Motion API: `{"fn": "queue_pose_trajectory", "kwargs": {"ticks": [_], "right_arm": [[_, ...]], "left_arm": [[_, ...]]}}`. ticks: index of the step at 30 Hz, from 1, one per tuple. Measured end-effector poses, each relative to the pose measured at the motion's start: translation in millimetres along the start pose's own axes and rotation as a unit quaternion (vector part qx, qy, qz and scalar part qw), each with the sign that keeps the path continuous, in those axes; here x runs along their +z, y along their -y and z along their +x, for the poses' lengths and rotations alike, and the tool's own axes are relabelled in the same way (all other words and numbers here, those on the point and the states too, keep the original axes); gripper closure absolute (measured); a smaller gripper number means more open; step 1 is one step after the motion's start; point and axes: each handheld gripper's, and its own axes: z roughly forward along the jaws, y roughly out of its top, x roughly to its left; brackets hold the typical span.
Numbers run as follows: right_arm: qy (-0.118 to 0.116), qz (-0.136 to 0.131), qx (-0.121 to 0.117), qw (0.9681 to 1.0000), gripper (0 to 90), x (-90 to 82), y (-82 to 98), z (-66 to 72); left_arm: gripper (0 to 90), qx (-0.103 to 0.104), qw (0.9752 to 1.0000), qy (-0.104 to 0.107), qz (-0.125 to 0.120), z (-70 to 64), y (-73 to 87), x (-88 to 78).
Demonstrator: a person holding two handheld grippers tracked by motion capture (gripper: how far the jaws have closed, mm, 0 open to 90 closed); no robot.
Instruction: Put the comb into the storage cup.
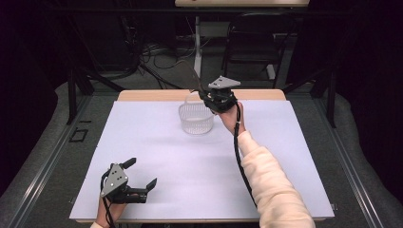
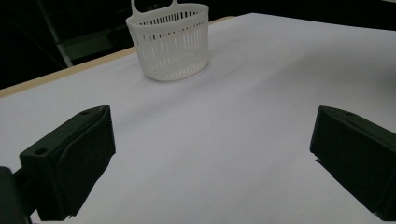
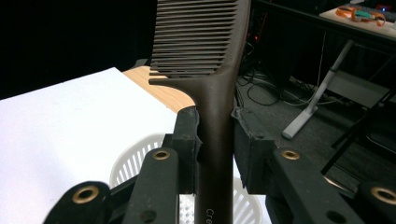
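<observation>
A white slotted basket (image 1: 196, 118) with a handle stands on the white table top (image 1: 157, 147), toward the far middle. Just right of and above it, my right gripper (image 1: 206, 95) is shut on the handle of a dark brown comb (image 1: 192, 77), whose toothed end points up and away. In the right gripper view the comb (image 3: 205, 46) stands upright between the pads, with the basket (image 3: 135, 161) below it. My left gripper (image 1: 141, 173) rests near the front left corner, open with nothing between its jaws. In the left gripper view the basket (image 2: 170, 42) is far ahead of the left gripper (image 2: 210, 149).
A bare wooden strip (image 1: 152, 95) runs along the table's far edge. Behind the table stand a dark chair (image 1: 252, 42) and a white post (image 1: 196, 42), with cables on the floor (image 1: 152, 57). Black frame bars (image 1: 71, 90) flank both sides.
</observation>
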Motion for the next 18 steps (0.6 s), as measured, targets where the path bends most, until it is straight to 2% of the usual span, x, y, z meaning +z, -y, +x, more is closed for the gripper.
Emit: {"fn": "queue_pose_trajectory", "kwargs": {"ticks": [8,18], "right_arm": [[-0.005,-0.008,-0.007,0.9999,71.9,1.8,-1.6,2.0],[-0.008,-0.006,-0.016,0.9998,72.0,9.9,0.7,2.9]], "left_arm": [[0.3,0.002,1.0,-0.001,0.0,0.4,-0.1,-0.5],[0.2,0.003,1.0,-0.001,0.001,0.4,-0.2,-0.5]]}}
